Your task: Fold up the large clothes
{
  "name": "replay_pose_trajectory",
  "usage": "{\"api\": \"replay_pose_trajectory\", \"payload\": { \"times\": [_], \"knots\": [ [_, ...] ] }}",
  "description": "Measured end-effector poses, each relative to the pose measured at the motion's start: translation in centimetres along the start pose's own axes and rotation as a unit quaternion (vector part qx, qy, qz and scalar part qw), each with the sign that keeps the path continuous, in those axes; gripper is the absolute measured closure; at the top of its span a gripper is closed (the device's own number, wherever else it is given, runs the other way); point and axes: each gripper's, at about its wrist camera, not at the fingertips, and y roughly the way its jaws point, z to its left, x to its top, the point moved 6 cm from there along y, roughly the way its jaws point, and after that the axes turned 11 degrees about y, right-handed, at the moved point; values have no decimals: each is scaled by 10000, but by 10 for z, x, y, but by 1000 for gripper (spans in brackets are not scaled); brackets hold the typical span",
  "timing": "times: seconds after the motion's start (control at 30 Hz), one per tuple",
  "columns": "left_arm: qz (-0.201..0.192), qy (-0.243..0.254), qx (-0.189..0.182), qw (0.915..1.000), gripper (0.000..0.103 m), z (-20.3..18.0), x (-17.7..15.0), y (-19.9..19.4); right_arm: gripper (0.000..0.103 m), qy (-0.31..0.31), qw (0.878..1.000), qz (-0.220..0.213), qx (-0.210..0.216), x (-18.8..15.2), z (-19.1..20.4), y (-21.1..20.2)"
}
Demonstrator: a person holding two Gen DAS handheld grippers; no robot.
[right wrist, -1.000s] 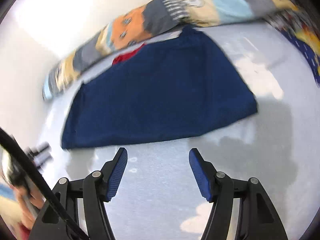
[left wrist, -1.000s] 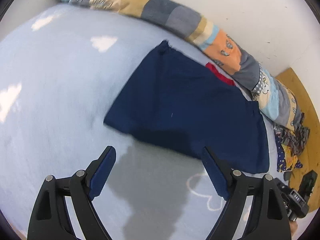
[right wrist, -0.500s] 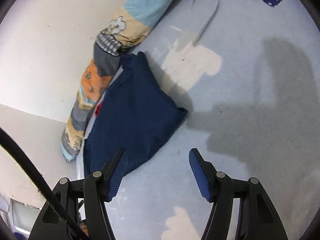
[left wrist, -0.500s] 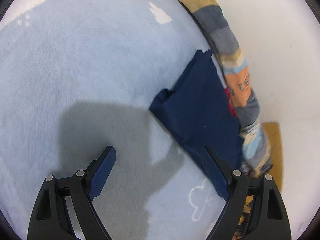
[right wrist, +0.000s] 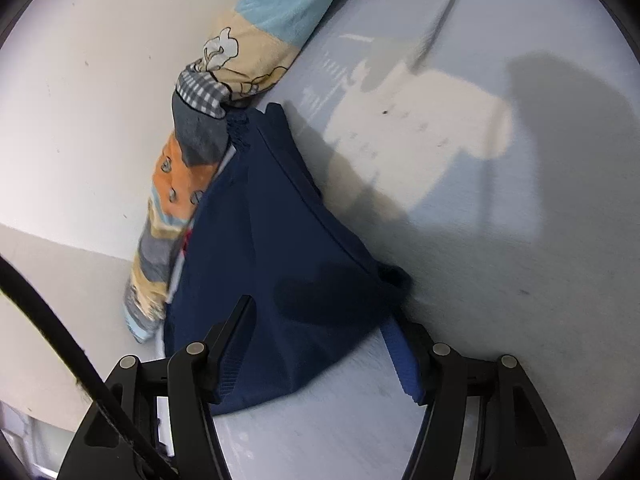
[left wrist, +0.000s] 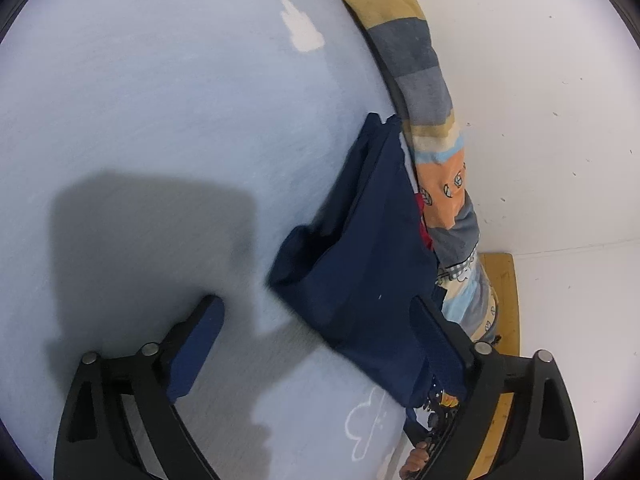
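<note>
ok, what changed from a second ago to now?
Both hand-held grippers dropped toward the navy garment and rolled. The left hand-held gripper has just been opening, nothing between its pads; the right hand-held gripper now straddles a garment corner, open. Nothing grasped. Garment still flat on the blue sheet beside the patchwork bolster.

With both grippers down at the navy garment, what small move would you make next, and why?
Probably ease both grippers onto the near corners and close. The right gripper stands open with the navy garment edge between its fingers, unpinched. The left gripper, whose jaws have just been opening, has only its right finger over the garment, so it likely needs shifting toward the cloth first.
</note>
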Motion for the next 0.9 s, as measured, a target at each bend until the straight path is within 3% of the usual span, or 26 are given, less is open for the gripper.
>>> {"api": "replay_pose_trajectory", "payload": {
  "times": [0.27,0.4,0.47,0.53,0.57,0.6,0.67,0.9],
  "knots": [
    [-81,280,-8,9996,8,-20,28,38,37,-118,9994,-5,317,4,17,23],
    [-47,547,-40,9985,8,-33,38,58,73,-199,9994,100,265,6,15,37],
    [20,741,70,9972,8,-39,38,66,78,-269,9993,129,230,7,14,42],
    [102,968,128,9952,30,-46,37,73,80,-381,9990,136,164,7,17,42],
    [238,962,129,9950,70,-45,34,79,81,-468,9988,115,132,6,20,42],
    [417,833,91,9956,87,-43,31,86,82,-598,9981,79,95,5,23,41],
    [370,771,91,9963,87,-40,27,89,84,-857,9963,-7,8,2,32,39],
    [156,1457,842,9856,89,-63,25,73,89,-1587,9854,-331,-522,-4,62,24]
  ]
}}
